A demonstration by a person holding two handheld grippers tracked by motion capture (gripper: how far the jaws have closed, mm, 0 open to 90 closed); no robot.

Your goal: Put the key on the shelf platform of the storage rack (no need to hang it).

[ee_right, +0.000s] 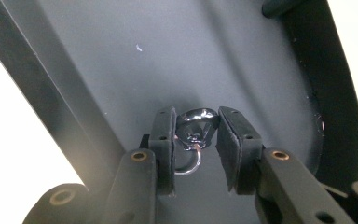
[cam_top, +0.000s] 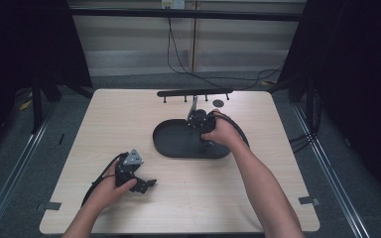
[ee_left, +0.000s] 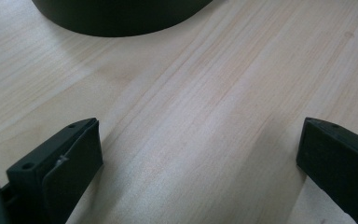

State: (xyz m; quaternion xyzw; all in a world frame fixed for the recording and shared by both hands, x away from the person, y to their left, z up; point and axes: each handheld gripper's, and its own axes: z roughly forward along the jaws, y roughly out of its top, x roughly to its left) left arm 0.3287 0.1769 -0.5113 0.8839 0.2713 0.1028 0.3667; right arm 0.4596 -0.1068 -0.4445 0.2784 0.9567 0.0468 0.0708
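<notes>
High view: a pale wooden table [cam_top: 178, 198] carries a black oval tray [cam_top: 173, 141] near its middle. Behind the tray lies a long black rail [cam_top: 194, 92] with short pegs hanging from it, and a small black disc [cam_top: 218, 103] sits just beside the rail's right end. The right gripper [cam_top: 198, 120] is held over the tray's far right part, with a thin grey bar [cam_top: 194, 106] rising from it toward the rail. The left gripper [cam_top: 141, 184] rests low on the table's near left, well apart from the tray, with a grey three-cornered plate on top. Cables run across the floor beyond the table.

Left gripper view: the two black jaws stand wide apart with bare wood between them. The tray's dark curved wall [ee_left: 121, 21] lies ahead at the top, apart from the jaws.

Right gripper view: the jaws point down into the tray [ee_right: 135, 70], whose raised rim runs along both sides. They are closed narrow on a small shiny hook [ee_right: 195, 135], its rounded chrome head pinched between the pads and a metal loop showing below it. The tray floor around the hook is bare dark grey, apart from a pale speck.
</notes>
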